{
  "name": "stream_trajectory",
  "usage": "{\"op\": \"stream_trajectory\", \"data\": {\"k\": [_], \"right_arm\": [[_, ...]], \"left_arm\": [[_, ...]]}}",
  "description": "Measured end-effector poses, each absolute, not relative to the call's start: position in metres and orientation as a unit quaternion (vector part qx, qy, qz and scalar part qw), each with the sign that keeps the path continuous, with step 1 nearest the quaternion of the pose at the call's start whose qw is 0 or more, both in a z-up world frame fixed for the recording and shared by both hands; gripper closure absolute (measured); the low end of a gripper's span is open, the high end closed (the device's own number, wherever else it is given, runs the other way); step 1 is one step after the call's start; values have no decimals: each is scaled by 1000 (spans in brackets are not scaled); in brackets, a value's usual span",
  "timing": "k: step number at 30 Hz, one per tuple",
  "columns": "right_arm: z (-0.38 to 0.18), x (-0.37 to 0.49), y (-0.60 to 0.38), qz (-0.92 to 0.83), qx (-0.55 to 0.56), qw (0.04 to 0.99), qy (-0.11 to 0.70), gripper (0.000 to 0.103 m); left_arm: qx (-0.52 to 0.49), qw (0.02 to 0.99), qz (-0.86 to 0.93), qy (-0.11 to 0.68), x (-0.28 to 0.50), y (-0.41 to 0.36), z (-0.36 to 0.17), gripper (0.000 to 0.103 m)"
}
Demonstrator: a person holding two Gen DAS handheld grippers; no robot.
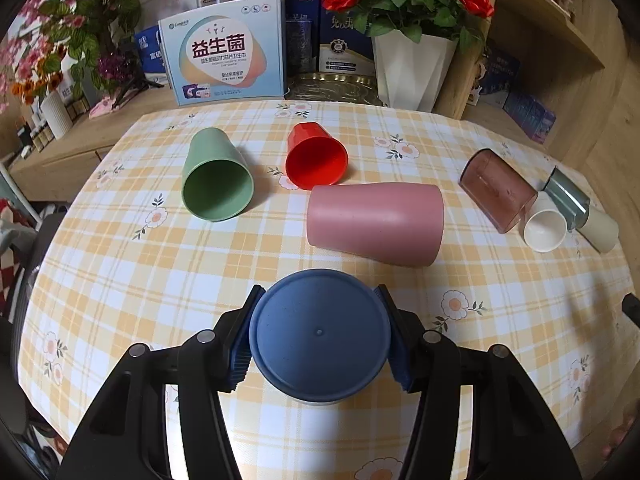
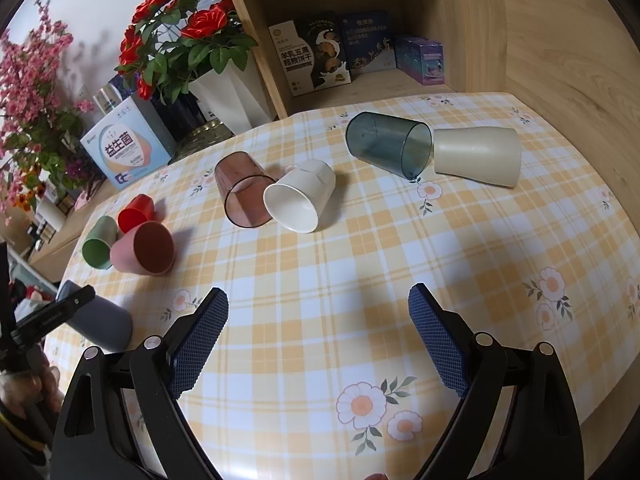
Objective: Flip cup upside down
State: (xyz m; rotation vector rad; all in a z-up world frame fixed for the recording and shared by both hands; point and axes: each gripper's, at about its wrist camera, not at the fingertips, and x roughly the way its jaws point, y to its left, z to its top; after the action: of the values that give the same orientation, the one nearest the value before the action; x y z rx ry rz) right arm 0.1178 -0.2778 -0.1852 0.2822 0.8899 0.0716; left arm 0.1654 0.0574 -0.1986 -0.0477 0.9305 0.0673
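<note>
My left gripper (image 1: pixel 319 334) is shut on a blue cup (image 1: pixel 320 332), its flat base facing the camera, held just above the checked tablecloth (image 1: pixel 120 280). The same cup (image 2: pixel 100 322) shows at the left edge of the right wrist view, base up, with the left gripper's finger across it. My right gripper (image 2: pixel 318 340) is open and empty above the cloth. Several cups lie on their sides: green (image 1: pixel 216 176), red (image 1: pixel 316 156), pink (image 1: pixel 376 222), brown clear (image 1: pixel 496 190), white (image 1: pixel 545 226), grey-blue clear (image 2: pixel 388 146) and cream (image 2: pixel 478 156).
A white flower pot with red roses (image 1: pixel 412 68), boxes (image 1: pixel 224 56) and a gold tray (image 1: pixel 332 88) stand behind the table. A wooden shelf (image 2: pixel 360 80) with boxes borders the far right. Pink flowers (image 2: pixel 32 92) stand at the left.
</note>
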Motion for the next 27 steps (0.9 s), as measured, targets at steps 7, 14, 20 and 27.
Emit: {"op": "stream_trajectory", "data": {"k": [7, 14, 20, 27], "right_arm": [[-185, 118, -279, 34, 137, 892, 430, 15], [-176, 113, -282, 31, 140, 896, 421, 15], [-153, 105, -288, 30, 144, 903, 405, 15], [-105, 85, -292, 31, 143, 919, 366, 15]], "left_arm": [[-20, 890, 38, 453, 167, 55, -199, 49], [-27, 888, 34, 457, 166, 55, -197, 47], [-30, 897, 25, 440, 159, 53, -174, 25], [-20, 917, 17, 399, 138, 45, -117, 6]]}}
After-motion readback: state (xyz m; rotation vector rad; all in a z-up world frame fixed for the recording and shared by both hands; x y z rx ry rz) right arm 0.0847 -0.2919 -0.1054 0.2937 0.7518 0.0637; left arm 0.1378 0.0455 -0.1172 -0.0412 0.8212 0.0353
